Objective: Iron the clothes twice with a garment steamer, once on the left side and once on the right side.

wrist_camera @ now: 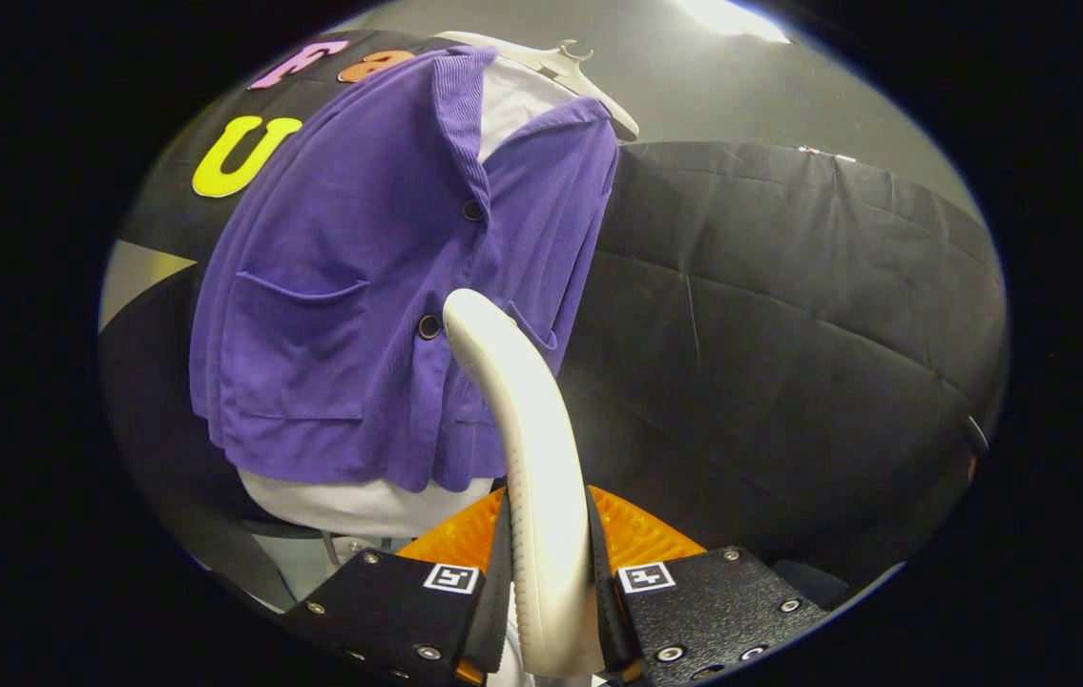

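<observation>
Between the gripper's [549,572] two fingers sits the pale handle of the steamer [522,448], and both fingers press on its sides, so the gripper is closed around it. Each finger carries a small square marker on its upper face, with screws along the edge. The handle rises from between the fingers and curves forward and a little to the left, ending in a rounded tip. A row of fine dots runs down the side of the handle near the fingers.

Just past the fingers, on either side of the handle, a ribbed orange surface [632,534] shows; whether it belongs to the gripper or to the steamer cannot be told.

Beyond the tip hangs a purple jacket [350,324], worn over a white garment [360,504] that shows at the collar and below the hem. The tip lies in front of the jacket's front opening, close beside the lower dark button [428,326]; whether it touches the cloth cannot be told. A second button [472,210] sits higher on the same edge. A patch pocket [298,348] covers the jacket's left panel as seen here, and the edge of another pocket shows just right of the tip.

The jacket hangs from a pale hanger [579,76] with a small hook at the top. Behind and to the right spreads the black cloth wall [789,305], creased in long folds, with a grey ceiling above it.
</observation>
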